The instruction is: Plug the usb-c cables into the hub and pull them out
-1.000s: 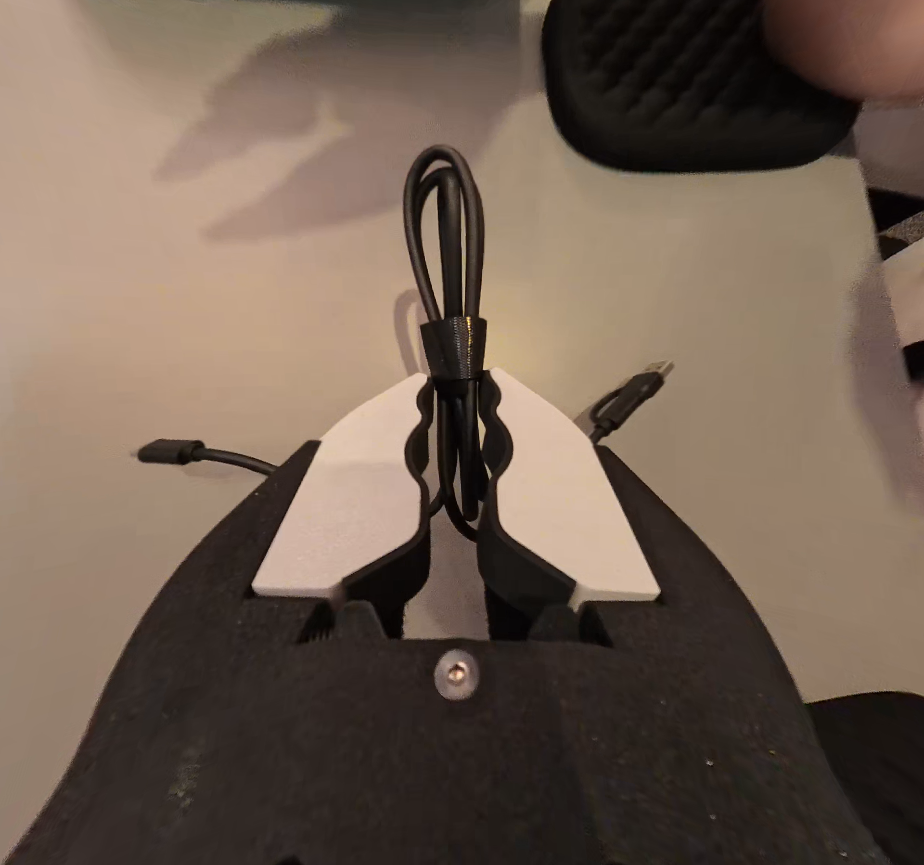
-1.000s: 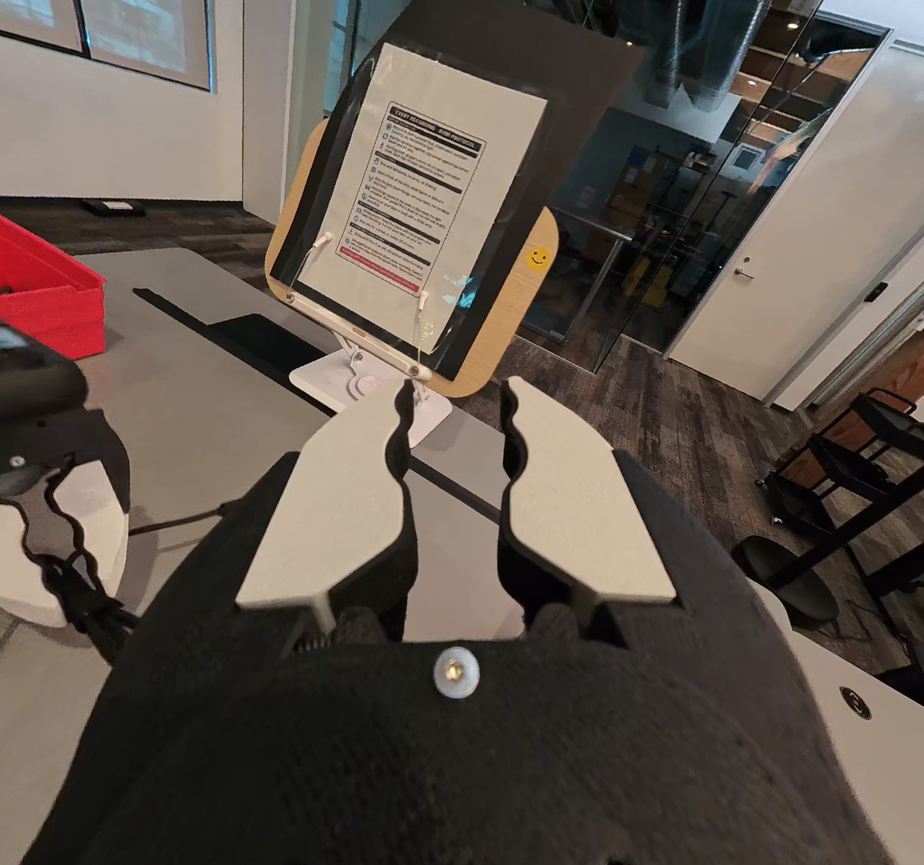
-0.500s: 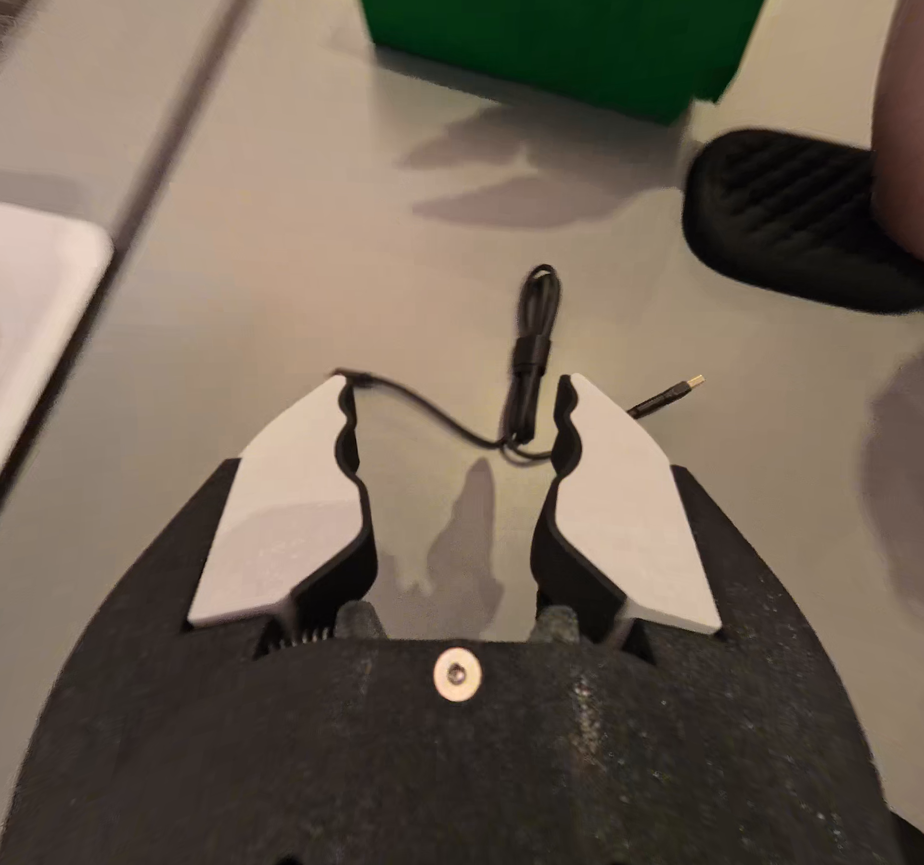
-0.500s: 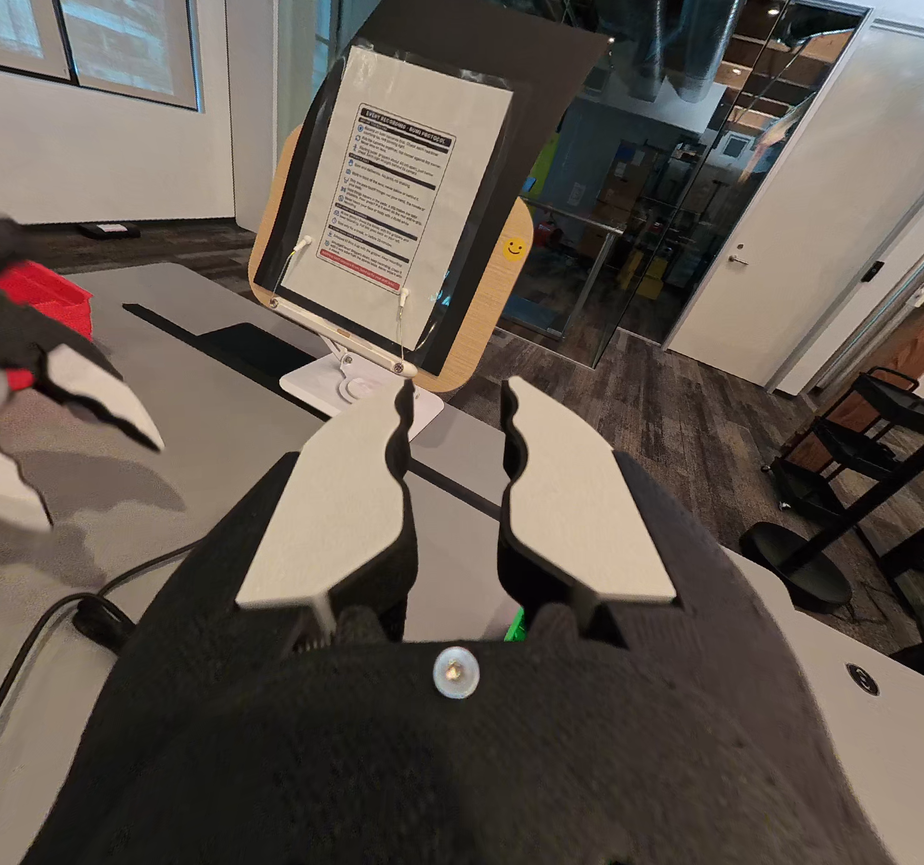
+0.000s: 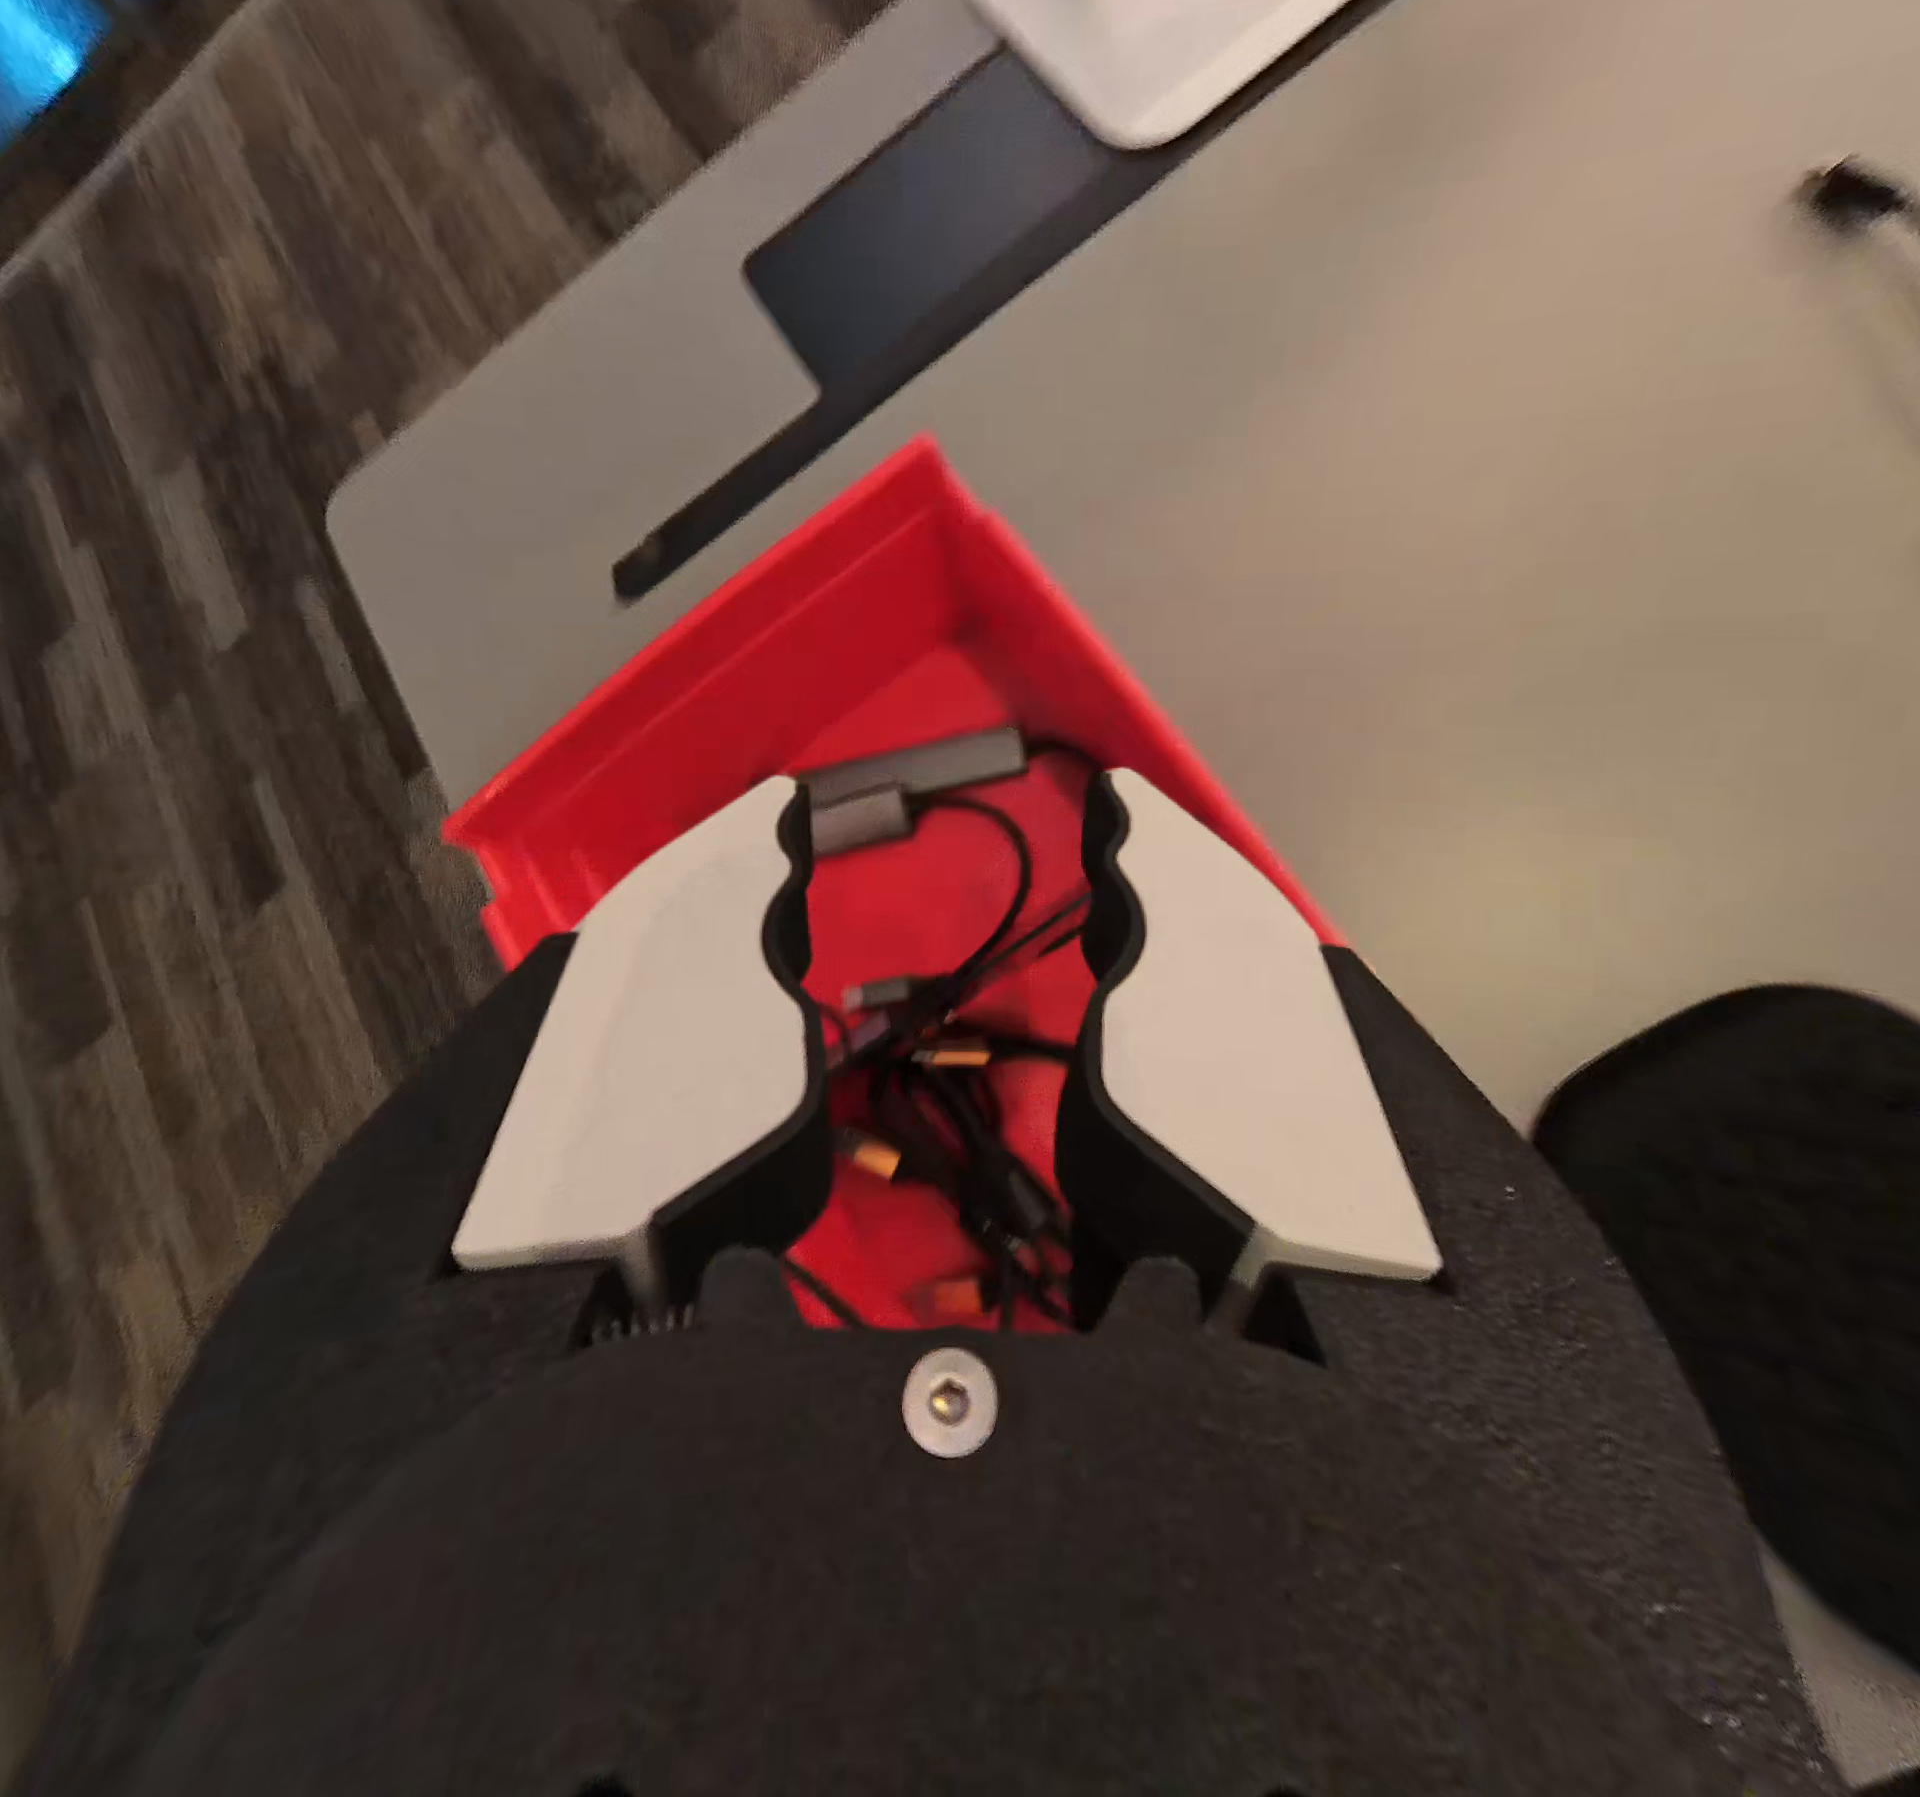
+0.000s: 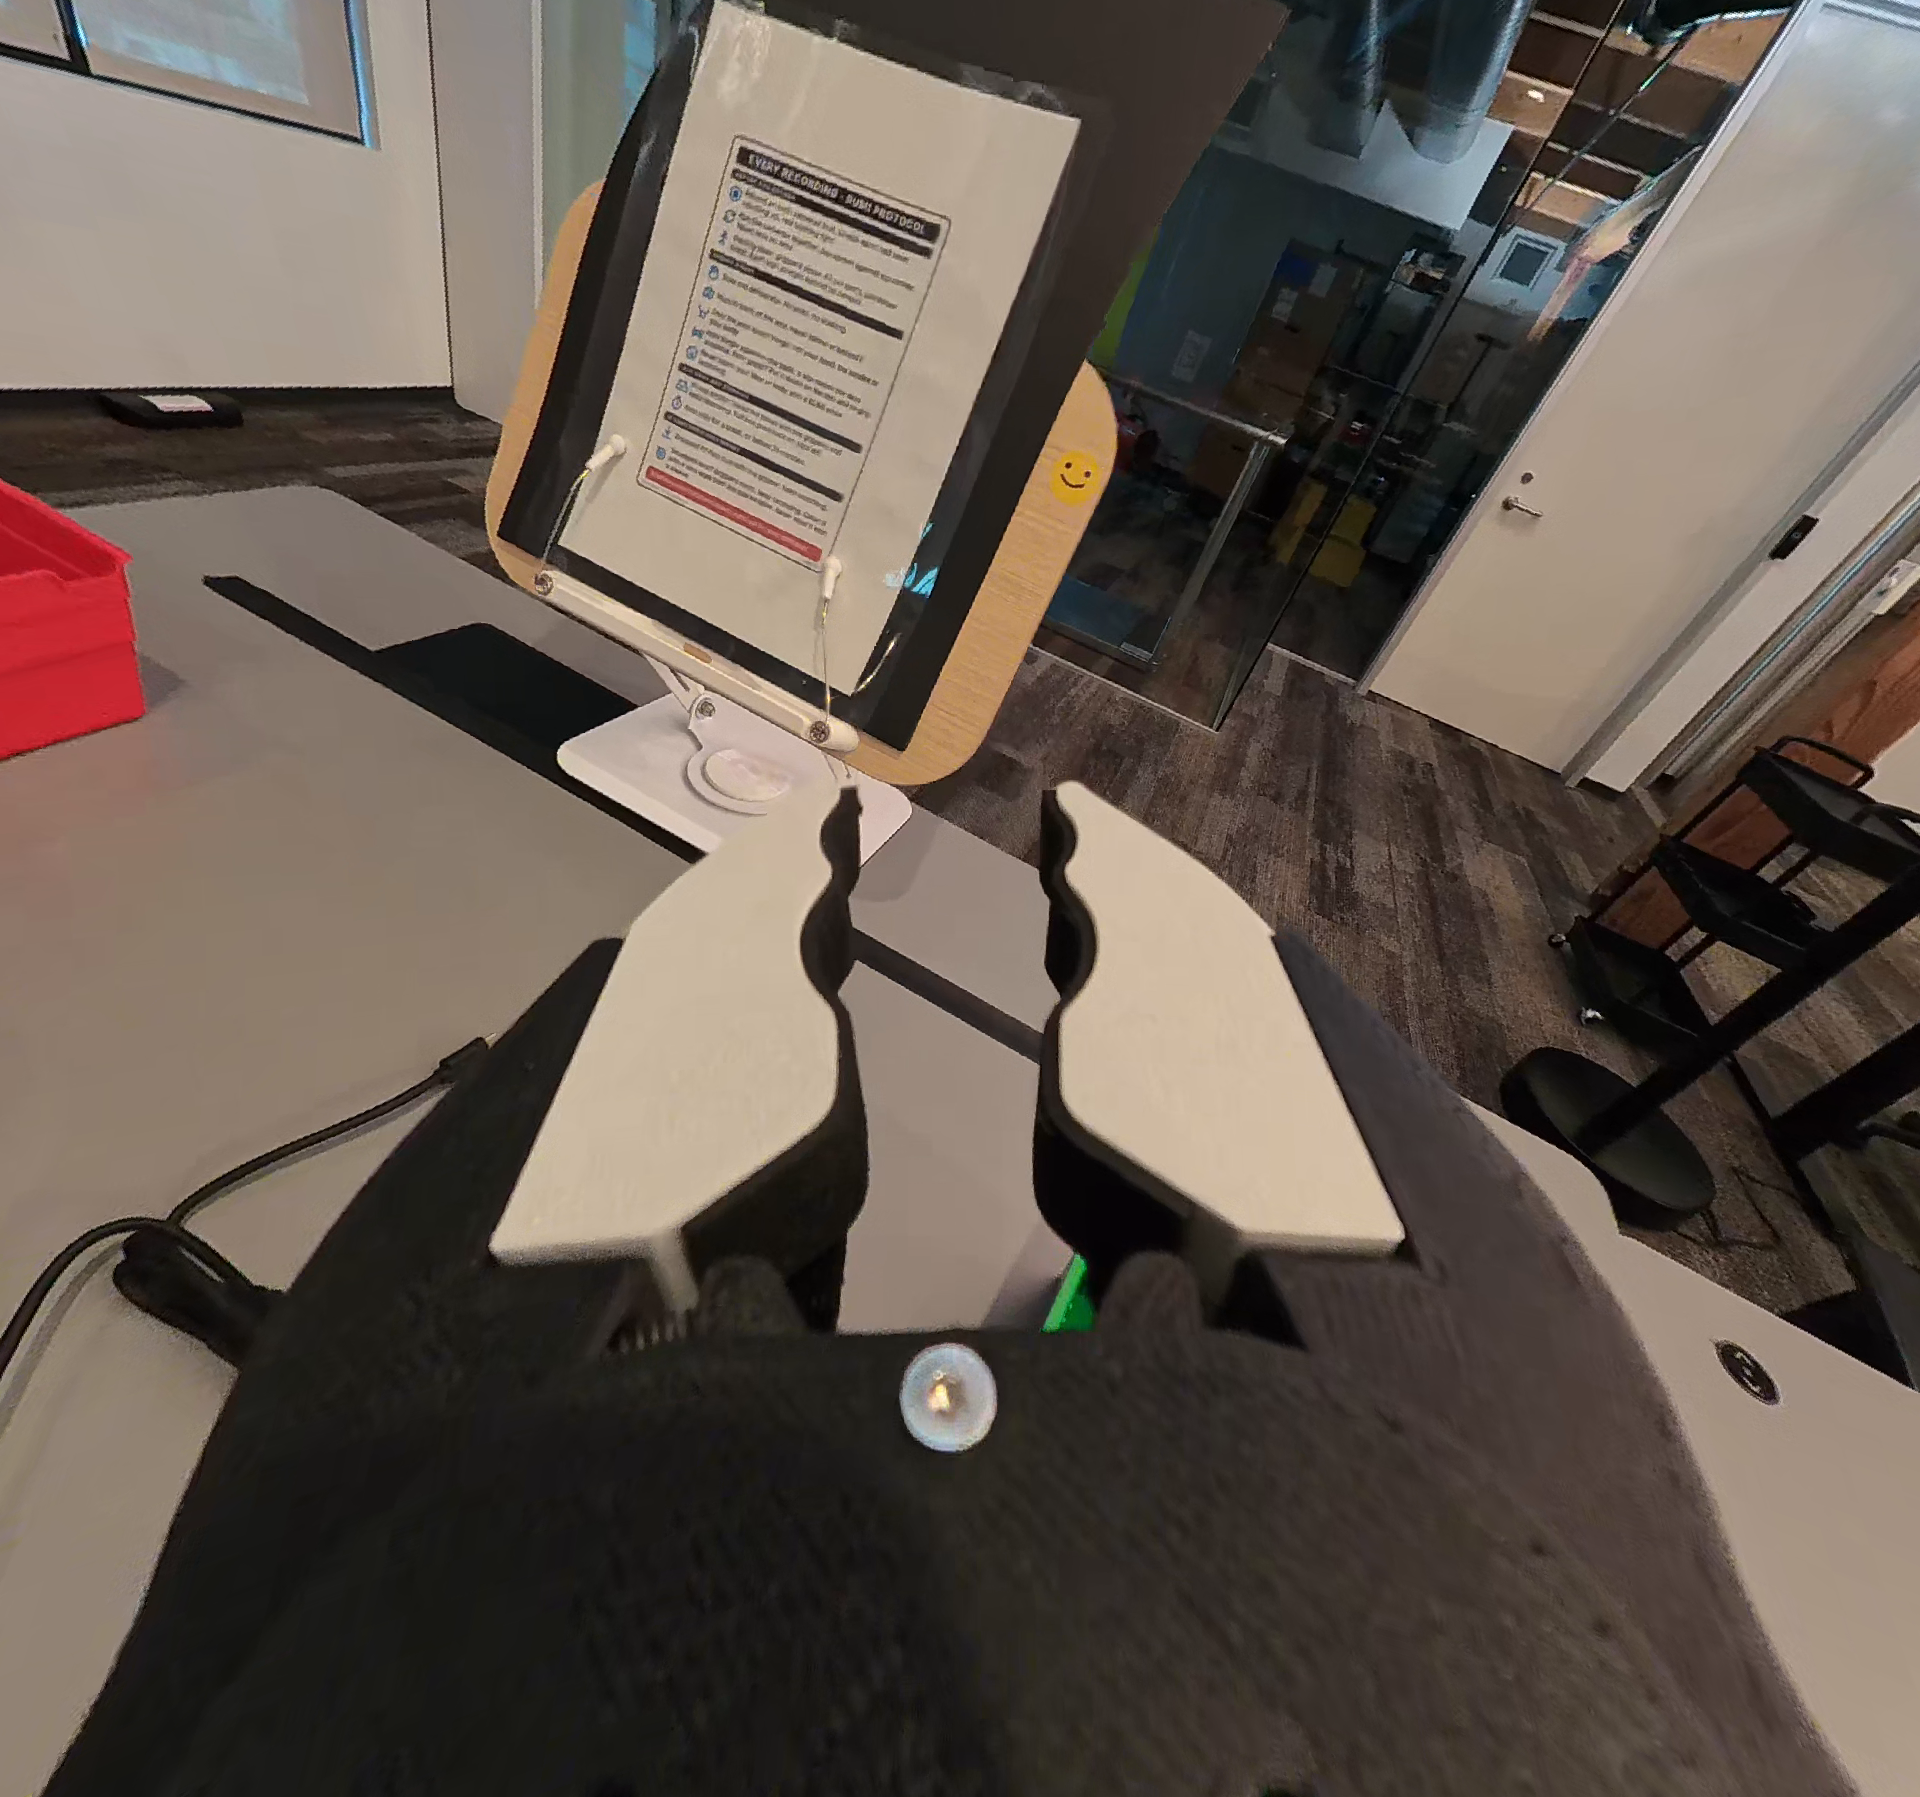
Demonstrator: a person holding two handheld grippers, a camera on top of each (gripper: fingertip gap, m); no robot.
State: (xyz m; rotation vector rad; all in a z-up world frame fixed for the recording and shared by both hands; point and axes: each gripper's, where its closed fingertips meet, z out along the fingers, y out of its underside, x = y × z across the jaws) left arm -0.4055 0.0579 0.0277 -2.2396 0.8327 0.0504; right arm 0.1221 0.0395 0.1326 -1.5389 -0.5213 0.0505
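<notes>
My left gripper (image 5: 940,797) is open and empty, held above a red bin (image 5: 935,594) on the grey table. In the bin lie a grey hub (image 5: 914,771) with a short lead and a tangle of black cables (image 5: 966,1051) with orange and grey plugs. My right gripper (image 6: 945,807) is open and empty, held above the table and pointing toward a document stand. A black cable (image 6: 208,1197) lies on the table at the left in the right wrist view; one plug end of a cable (image 5: 1844,189) shows at the far right in the left wrist view.
A document stand (image 6: 821,397) with a white base (image 5: 1174,33) stands at the table's far edge. The red bin (image 6: 52,625) shows at the left in the right wrist view. A black textured pad (image 5: 1745,1228) lies right of my left gripper. A green sliver (image 6: 1065,1306) shows under my right gripper. Across from one pair of fingers to the other is roughly 55 cm.
My left gripper let go of the bundled black cable, opened, and swung left from the table middle to above the red bin. My right gripper stayed open and hardly moved.
</notes>
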